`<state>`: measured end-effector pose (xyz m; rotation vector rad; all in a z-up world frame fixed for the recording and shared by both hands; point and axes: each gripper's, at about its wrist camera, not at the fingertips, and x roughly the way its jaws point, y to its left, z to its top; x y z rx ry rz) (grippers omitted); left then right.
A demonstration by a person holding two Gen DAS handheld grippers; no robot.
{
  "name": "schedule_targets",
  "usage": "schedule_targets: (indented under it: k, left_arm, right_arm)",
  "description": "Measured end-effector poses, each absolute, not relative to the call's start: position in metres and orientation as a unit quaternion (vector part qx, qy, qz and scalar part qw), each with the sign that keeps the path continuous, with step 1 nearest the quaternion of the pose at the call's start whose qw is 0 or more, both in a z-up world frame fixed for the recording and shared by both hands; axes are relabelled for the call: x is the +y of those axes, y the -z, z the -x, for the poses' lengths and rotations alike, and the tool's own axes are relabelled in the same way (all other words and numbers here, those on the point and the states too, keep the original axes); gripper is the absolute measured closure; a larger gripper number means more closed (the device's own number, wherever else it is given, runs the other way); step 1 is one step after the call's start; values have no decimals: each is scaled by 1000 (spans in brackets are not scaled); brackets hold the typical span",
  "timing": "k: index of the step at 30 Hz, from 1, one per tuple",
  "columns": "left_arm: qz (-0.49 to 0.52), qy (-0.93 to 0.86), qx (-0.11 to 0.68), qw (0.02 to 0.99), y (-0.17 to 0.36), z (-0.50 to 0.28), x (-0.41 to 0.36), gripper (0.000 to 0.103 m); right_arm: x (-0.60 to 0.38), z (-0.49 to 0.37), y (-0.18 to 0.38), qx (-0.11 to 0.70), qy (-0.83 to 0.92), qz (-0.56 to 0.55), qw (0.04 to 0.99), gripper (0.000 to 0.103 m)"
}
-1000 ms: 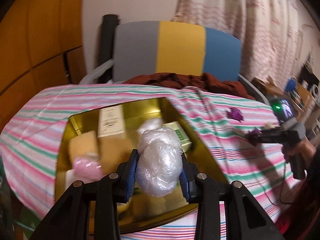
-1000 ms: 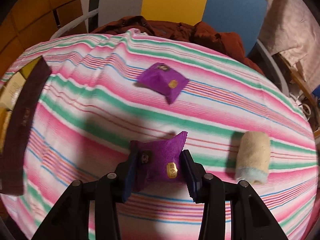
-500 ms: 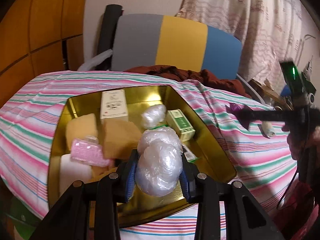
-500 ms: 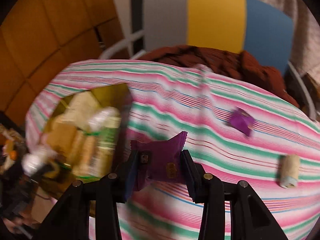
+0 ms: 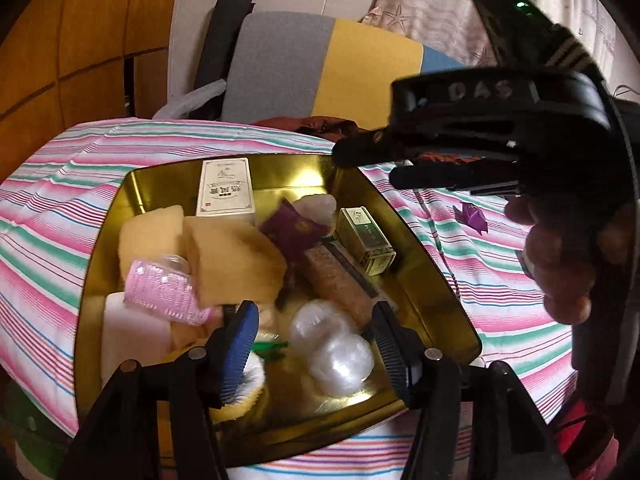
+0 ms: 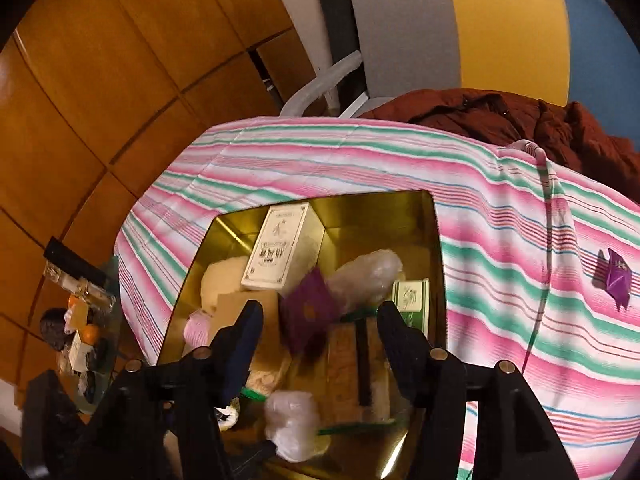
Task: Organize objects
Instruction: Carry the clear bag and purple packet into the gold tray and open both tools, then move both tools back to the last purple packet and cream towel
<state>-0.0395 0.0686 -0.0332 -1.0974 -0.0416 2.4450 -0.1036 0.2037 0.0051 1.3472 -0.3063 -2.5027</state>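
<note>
Purple packet [image 6: 308, 312] in gold tin [image 6: 436, 264]; right gripper [image 6: 320, 332] parted.

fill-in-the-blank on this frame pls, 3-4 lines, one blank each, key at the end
1. Both tongs, left and right, are ____.
2. The clear plastic bundle lies inside the ____ tin.
3. One purple packet lies outside the tin, on the striped ____.
4. The white box stands at the tin's ____ end.

Missing words: open; gold; cloth; far

Left claw [image 5: 316, 344] gapes over bagged bundle [image 5: 332, 348] in gold tin [image 5: 420, 248].
</note>
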Motion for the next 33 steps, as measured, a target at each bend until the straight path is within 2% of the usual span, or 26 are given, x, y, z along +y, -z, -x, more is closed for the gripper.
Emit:
schedule_targets:
  k: [6,10,13,21,25,33]
  left_arm:
    - [388,-900,-14,199,27,35,55,43]
    - [385,-905,-16,180,21,33,48,43]
    - [377,-910,-9,172,16,29,48,43]
    - [367,-915,6,167,7,18,54,43]
    - [363,-915,19,172,5,12,61,43]
    - [358,-914,43,188,4,4,74,43]
  right_arm:
    - [207,80,5,-72,876,-465,105,37]
    - [218,62,3,-92,879,-459,91,34]
    - [223,45,-4,-85,890,-442,74,21]
    - [233,17,0,-83,896,-434,46,21]
    - [240,7,3,-81,898,-430,30,15]
    - [254,-4,3,-71,903,-424,5,13]
